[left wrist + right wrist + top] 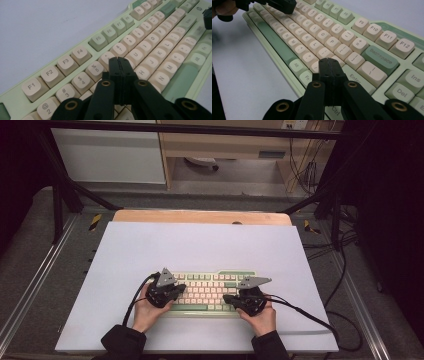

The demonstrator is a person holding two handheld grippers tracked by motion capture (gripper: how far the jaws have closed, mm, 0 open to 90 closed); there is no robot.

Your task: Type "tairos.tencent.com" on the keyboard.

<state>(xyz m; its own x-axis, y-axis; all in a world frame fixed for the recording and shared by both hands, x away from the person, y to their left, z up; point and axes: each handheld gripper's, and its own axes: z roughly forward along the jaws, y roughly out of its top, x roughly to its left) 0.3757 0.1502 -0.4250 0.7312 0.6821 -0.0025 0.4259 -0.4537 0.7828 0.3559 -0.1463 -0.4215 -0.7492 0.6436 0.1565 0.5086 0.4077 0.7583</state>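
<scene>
Both black two-jaw grippers, left [176,287] and right [229,298], jaws closed empty, over pale green cream-keyed keyboard [210,292], white counter [200,245].

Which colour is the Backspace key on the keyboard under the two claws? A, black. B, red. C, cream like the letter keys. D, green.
D: in the right gripper view the Backspace key is a muted green, next to the cream keys of the keyboard.

High view: overhead, facing forward-down, far. Both gripper views: low, close over keyboard [212,292], facing across keys; all share keyboard.
</scene>
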